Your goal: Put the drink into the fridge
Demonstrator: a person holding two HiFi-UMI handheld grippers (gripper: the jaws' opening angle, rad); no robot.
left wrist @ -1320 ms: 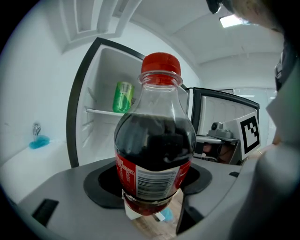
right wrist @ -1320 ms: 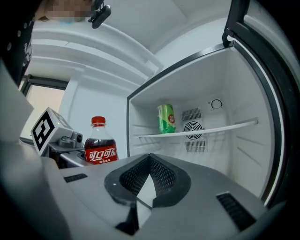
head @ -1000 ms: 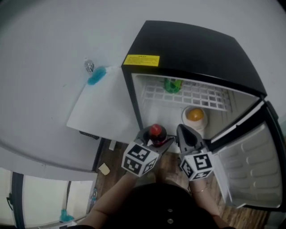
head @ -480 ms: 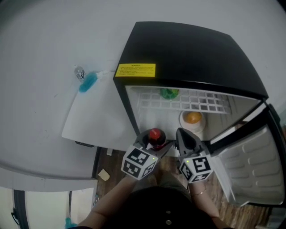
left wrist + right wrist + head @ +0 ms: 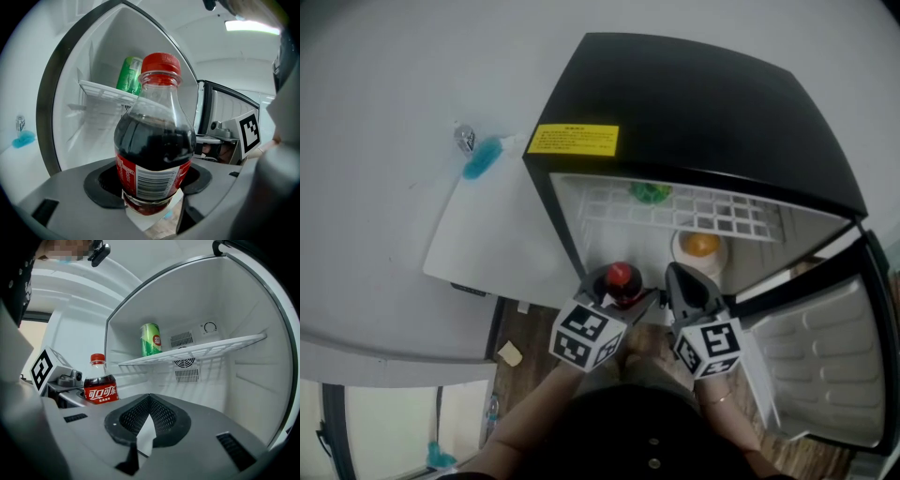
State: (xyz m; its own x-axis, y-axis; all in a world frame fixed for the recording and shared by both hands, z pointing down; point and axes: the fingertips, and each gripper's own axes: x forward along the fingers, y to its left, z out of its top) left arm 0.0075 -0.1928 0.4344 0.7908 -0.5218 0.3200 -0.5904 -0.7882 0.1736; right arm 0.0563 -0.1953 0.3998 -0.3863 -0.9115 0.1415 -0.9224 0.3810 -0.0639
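Note:
A small cola bottle [image 5: 154, 154] with a red cap and red label stands upright between the jaws of my left gripper [image 5: 619, 292], which is shut on it just in front of the open black mini fridge [image 5: 703, 103]. The bottle's cap [image 5: 621, 275] shows in the head view, and the bottle [image 5: 100, 387] shows at the left of the right gripper view. My right gripper [image 5: 689, 286] sits beside it to the right, shut with nothing held, pointing into the fridge [image 5: 225, 343].
A green can [image 5: 151, 339] stands on the white wire shelf [image 5: 197, 352]; an orange-topped item [image 5: 701, 246] sits below it. The fridge door [image 5: 825, 356] hangs open at right. A white table [image 5: 394, 187] carries a blue object [image 5: 480, 157] at left.
Both grippers and the bottle have stayed close together at the fridge opening. The head view has shifted slightly, so the fridge sits a little lower and left in it.

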